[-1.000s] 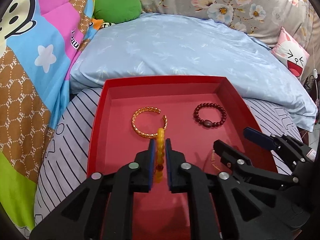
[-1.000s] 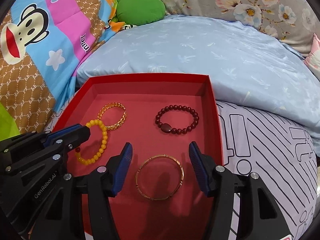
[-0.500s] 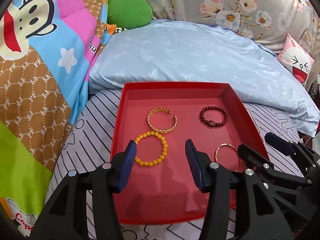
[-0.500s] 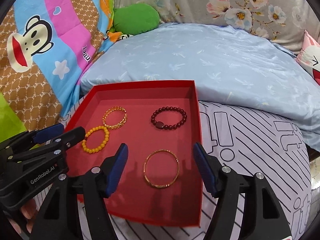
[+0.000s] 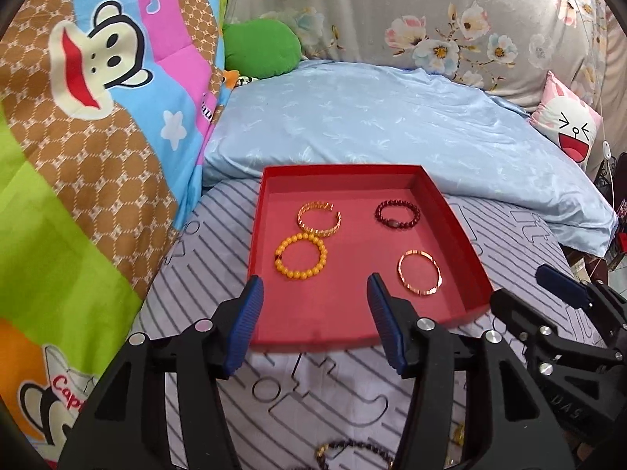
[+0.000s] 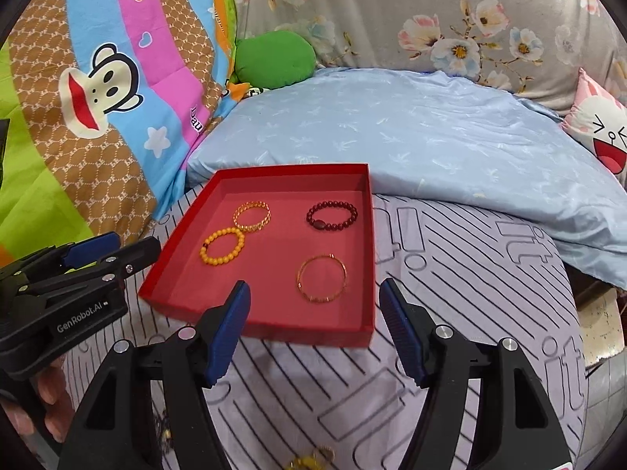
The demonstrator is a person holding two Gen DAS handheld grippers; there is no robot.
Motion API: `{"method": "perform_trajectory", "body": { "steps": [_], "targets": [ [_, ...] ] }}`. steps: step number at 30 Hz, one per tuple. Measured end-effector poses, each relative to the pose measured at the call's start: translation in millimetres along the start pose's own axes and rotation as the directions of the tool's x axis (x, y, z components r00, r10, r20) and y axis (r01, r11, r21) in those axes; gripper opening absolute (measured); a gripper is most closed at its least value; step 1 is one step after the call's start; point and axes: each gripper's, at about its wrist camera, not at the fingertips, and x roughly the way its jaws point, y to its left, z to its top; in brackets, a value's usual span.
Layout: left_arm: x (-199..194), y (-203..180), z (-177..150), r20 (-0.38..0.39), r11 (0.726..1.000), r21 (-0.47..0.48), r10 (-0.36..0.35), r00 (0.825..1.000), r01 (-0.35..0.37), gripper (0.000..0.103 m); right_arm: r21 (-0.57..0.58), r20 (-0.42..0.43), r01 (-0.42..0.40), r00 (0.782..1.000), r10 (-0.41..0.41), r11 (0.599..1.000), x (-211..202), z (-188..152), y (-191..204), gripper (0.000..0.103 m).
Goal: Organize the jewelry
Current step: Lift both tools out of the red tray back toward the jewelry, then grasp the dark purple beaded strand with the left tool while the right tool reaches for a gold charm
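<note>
Four bracelets are seen lying apart in the red tray (image 6: 172, 297) — yellow beads (image 6: 222, 246), gold cuff (image 6: 252, 216), dark beads (image 6: 332, 215), thin bangle (image 6: 322, 279). The right tongs (image 6: 313, 299) are held open and empty; the left tongs (image 6: 113, 250) are opening at the left edge.

A pale blue pillow (image 5: 392, 125) lies between a green cushion (image 5: 260, 49) and a bunny-face cushion (image 5: 568, 125).

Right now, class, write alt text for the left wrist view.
A red tray on a striped bedsheet holds four bracelets. The empty left gripper is opening in the foreground, and the right gripper is open at the right edge.
</note>
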Motion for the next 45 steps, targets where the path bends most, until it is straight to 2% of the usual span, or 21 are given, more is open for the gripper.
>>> {"method": "perform_trajectory", "body": {
  "steps": [8, 19, 24, 31, 33, 37, 42, 43, 45],
  "targets": [
    [-21.5, 14.5, -50.9, -0.038, 1.0, -0.026, 0.012, 0.999, -0.013, 0.052, -0.005, -0.038, 0.012, 0.999, -0.012, 1.0, -27.4, -50.0, 0.7, 0.066],
    [-30.2, 34.2, -136.0, -0.155, 0.997, -0.077, 0.02, 0.988, -0.032, 0.052, -0.005, -0.148, -0.011, 0.989, 0.01, 1.0, -37.8, -121.6, 13.6, 0.066],
    [-36.7, 29.7, -162.6, -0.177, 0.997, -0.074, 0.002, 0.984, -0.016, 0.052, 0.005, -0.18, -0.006, 0.984, 0.007, 1.0, -42.2, -144.3, 12.8, 0.066],
    [-43.1, 6.3, -179.2, -0.17, 0.999, -0.034, -0.044, 0.985, 0.039, 0.051, 0.038, -0.197, -0.002, 0.98, 0.009, 0.999, -44.9, -156.7, 5.4, 0.066],
    [-39.8, 1.1, -180.1, -0.175, 0.999, -0.027, -0.045, 0.984, 0.041, 0.047, 0.04, -0.196, -0.003, 0.98, 0.01, 0.999, -45.1, -156.6, 5.4, 0.066],
    [-31.4, -0.9, -180.4, -0.197, 0.998, -0.035, -0.049, 0.979, 0.043, 0.03, 0.036, -0.189, -0.006, 0.982, 0.013, 0.999, -46.7, -155.5, 5.4, 0.066],
    [-28.6, 5.8, -178.3, -0.202, 0.997, -0.062, -0.051, 0.978, 0.04, 0.017, 0.034, -0.192, -0.012, 0.981, 0.018, 0.999, -45.6, -157.4, 6.1, 0.066],
    [-27.9, 7.6, -177.5, -0.205, 0.997, -0.07, -0.059, 0.977, 0.045, 0.011, 0.034, -0.194, -0.014, 0.981, 0.02, 0.999, -45.2, -158.0, 6.7, 0.066],
    [-29.1, 10.1, -176.3, -0.205, 0.995, -0.083, -0.071, 0.976, 0.055, 0.01, 0.032, -0.195, -0.018, 0.981, 0.024, 0.999, -45.0, -158.6, 8.0, 0.066]
  ]
}}
